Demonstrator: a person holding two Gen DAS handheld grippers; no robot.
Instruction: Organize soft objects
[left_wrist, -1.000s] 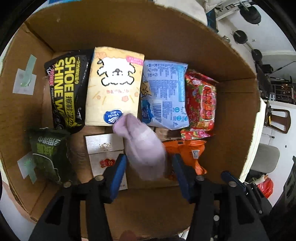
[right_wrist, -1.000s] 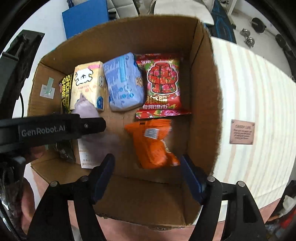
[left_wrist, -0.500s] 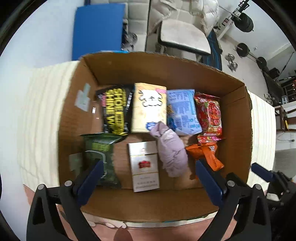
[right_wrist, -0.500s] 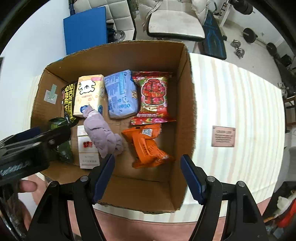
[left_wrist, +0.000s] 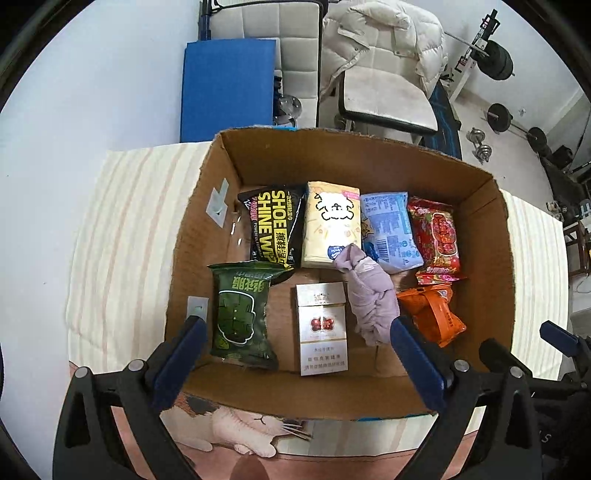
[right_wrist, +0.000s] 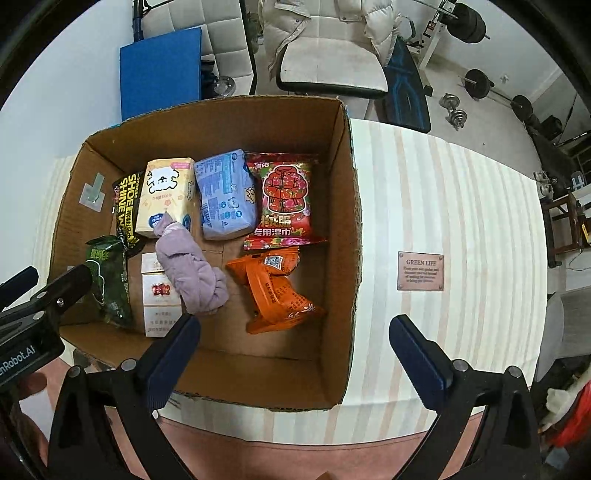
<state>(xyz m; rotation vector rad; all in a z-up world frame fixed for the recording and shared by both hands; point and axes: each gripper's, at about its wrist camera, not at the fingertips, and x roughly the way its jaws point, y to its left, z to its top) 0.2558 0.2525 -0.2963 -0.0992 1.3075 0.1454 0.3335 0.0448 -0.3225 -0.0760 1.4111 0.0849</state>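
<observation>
A cardboard box (left_wrist: 332, 155) (right_wrist: 347, 229) stands on the striped table. In it lies a rolled lilac cloth (left_wrist: 369, 295) (right_wrist: 192, 269), between a white-and-red carton (left_wrist: 322, 328) (right_wrist: 160, 295) and an orange packet (left_wrist: 430, 310) (right_wrist: 277, 291). A black shoe-shine pack (left_wrist: 273, 225), a cream tissue pack (left_wrist: 330, 225), a blue pack (left_wrist: 391, 232), a red packet (left_wrist: 437, 240) and a green packet (left_wrist: 240, 314) also lie in it. My left gripper (left_wrist: 295, 354) is open and empty above the box's near edge. My right gripper (right_wrist: 295, 350) is open and empty above the box's near right corner.
The striped tablecloth (right_wrist: 461, 206) runs right of the box, with a small brown plaque (right_wrist: 420, 271) on it. Behind the table are a blue board (left_wrist: 227, 88), a padded chair with a white jacket (left_wrist: 384, 66) and dumbbells (right_wrist: 454, 110) on the floor.
My left gripper opened, let go of the lilac cloth in the box, and pulled up and back. My right gripper also pulled back and up, opening wider.
</observation>
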